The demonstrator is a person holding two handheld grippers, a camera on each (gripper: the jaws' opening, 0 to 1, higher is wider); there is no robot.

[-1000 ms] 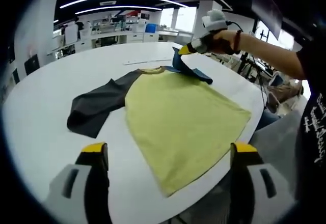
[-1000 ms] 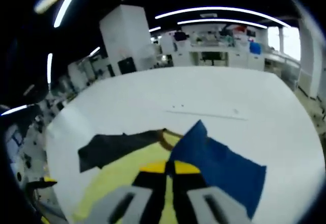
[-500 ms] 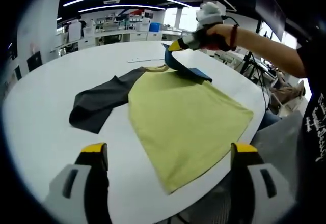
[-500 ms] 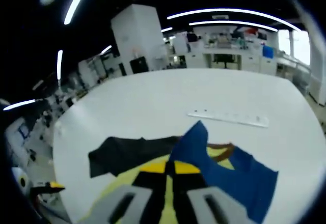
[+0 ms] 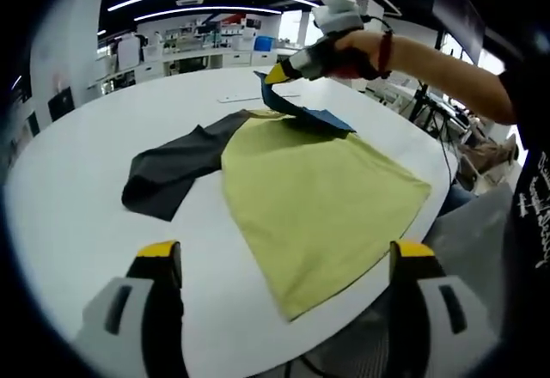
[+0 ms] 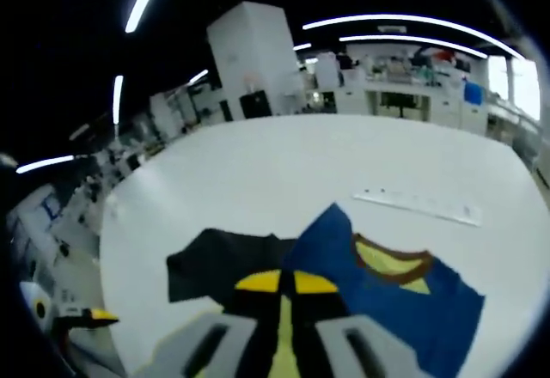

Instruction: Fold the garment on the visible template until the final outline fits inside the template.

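A shirt with a yellow-green body [image 5: 318, 198] lies flat on the white table [image 5: 69, 223]. Its dark grey sleeve [image 5: 172, 167] is spread out to the left. The blue sleeve [image 5: 305, 113] is lifted at its end, with my right gripper [image 5: 277, 75] shut on it above the collar area. In the right gripper view the shut jaws [image 6: 280, 282] pinch the blue sleeve [image 6: 378, 296], which drapes over the brown collar [image 6: 391, 264], beside the dark sleeve [image 6: 215, 262]. My left gripper [image 5: 285, 253] stands open over the near hem, holding nothing.
A long white strip [image 5: 249, 97] lies on the table beyond the shirt, also seen as a strip [image 6: 417, 207] in the right gripper view. A person's arm [image 5: 430, 64] reaches in from the right. The table edge [image 5: 404, 249] runs close to the hem. Benches and shelves stand far behind.
My right gripper has carried the blue sleeve's end leftward and up, across the collar toward the dark sleeve. The left gripper stays open and still.
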